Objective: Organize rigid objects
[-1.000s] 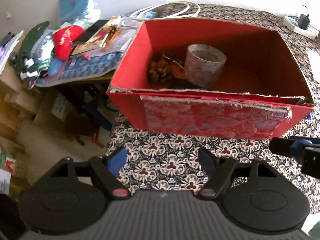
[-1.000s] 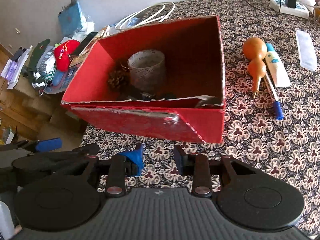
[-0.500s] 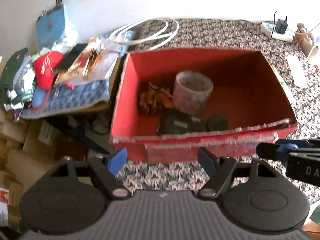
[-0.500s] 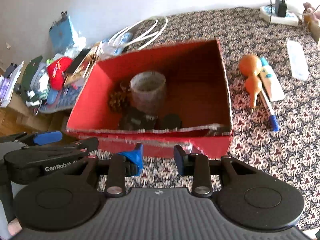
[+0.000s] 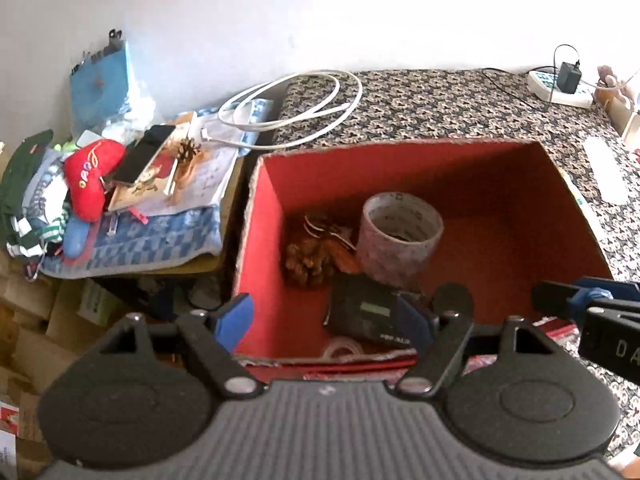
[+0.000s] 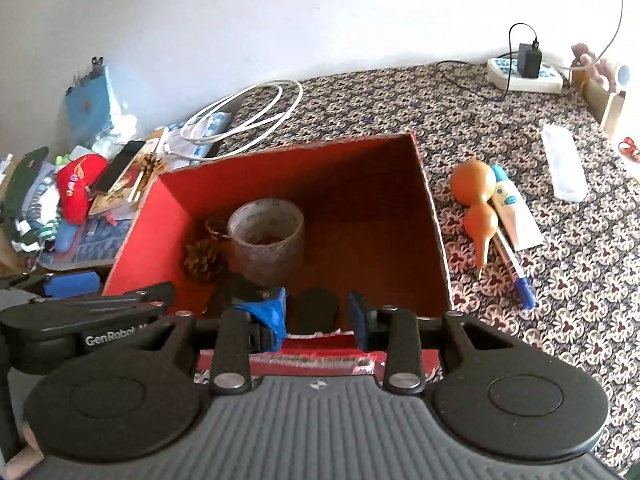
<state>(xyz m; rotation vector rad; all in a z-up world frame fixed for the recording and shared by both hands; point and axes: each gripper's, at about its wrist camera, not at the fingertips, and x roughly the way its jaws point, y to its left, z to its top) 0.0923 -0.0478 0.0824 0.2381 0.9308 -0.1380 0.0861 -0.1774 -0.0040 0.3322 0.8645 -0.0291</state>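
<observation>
Your left gripper [image 5: 326, 316] has its fingers spread wide and empty, and your right gripper [image 6: 316, 316] has a narrow gap, also holding nothing; both hover at the near rim of the red box [image 6: 434, 216]. The gourd [image 6: 474, 196], tube [image 6: 510, 208] and pen [image 6: 514, 268] lie on the worktop [image 6: 560, 280] right of the right fingers, touching one another. Reaching for one risks nudging its neighbours, and the rounded gourd could roll from a narrow pinch.

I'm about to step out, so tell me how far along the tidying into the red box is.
Partly done. The red box already holds a tape roll, a pine cone, a dark device and a round black thing. Nothing is in hand: the left gripper stands wide open and the right gripper, narrower, grips nothing. Left on the table: gourd, tube, pen.
</observation>
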